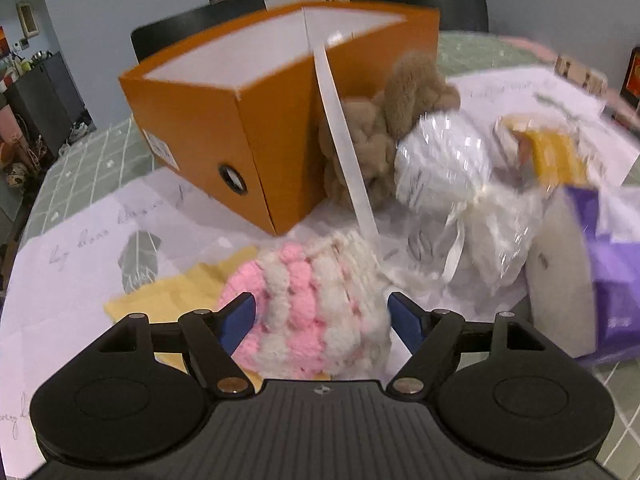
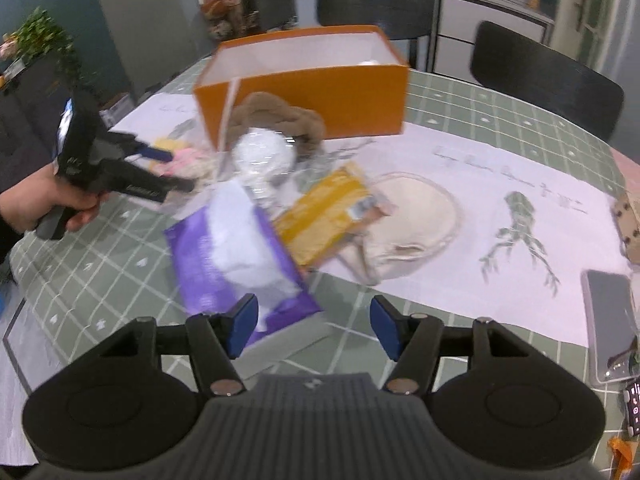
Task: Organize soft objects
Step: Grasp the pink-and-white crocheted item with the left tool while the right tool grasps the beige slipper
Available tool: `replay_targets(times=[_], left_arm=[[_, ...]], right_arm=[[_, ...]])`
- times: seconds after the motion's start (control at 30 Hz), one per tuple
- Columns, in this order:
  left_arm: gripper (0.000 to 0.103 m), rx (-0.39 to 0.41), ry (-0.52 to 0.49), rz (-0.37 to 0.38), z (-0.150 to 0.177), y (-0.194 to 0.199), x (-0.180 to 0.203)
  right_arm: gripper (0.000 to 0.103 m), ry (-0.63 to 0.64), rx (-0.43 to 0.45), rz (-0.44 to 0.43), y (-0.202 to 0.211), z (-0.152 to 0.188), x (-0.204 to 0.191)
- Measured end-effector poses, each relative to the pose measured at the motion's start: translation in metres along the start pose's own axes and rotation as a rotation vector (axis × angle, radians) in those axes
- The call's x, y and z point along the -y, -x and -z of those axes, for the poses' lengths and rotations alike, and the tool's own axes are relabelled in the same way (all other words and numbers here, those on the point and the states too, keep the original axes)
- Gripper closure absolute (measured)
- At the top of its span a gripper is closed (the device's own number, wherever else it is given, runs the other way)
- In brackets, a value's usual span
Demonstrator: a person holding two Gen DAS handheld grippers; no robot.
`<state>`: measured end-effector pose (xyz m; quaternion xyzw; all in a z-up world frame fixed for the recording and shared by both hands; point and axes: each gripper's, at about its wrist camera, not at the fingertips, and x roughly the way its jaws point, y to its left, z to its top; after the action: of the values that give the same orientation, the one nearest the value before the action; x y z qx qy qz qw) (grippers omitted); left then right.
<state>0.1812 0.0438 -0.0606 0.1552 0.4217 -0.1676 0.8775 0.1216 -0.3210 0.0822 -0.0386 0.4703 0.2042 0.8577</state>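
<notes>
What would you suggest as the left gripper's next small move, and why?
Probably close on the pink and white knitted piece: the left gripper is open with its pads on either side of it, not yet pressing, and the orange box stands open behind.

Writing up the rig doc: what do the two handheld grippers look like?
Both match. The left gripper and right gripper have black bodies with ribbed tops, a small logo at the centre, round black discs on each side, black linkage arms with silver pins, and blue pads on the fingers. From the right wrist view, the left one has a black pistol-style handle; a dark sleeve shows behind it.
</notes>
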Motion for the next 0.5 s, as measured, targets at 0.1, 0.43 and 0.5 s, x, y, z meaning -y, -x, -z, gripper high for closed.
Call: replay_targets(times=[0.1, 0.43, 0.5], left_arm=[[0.010, 0.009, -0.051, -0.041, 0.006, -0.004, 0.008], [0.040, 0.020, -0.002, 0.017, 0.004, 0.003, -0.002], [0.043, 0.027, 0.006, 0.024, 0.004, 0.007, -0.003]], right_arm=[[0.039, -0.032, 0.001, 0.030, -0.011, -0.001, 0.016], [0.039, -0.156, -0.014, 0.077, -0.061, -0.011, 0.057], [0.039, -0.176, -0.015, 0.078, -0.067, -0.012, 0.060]])
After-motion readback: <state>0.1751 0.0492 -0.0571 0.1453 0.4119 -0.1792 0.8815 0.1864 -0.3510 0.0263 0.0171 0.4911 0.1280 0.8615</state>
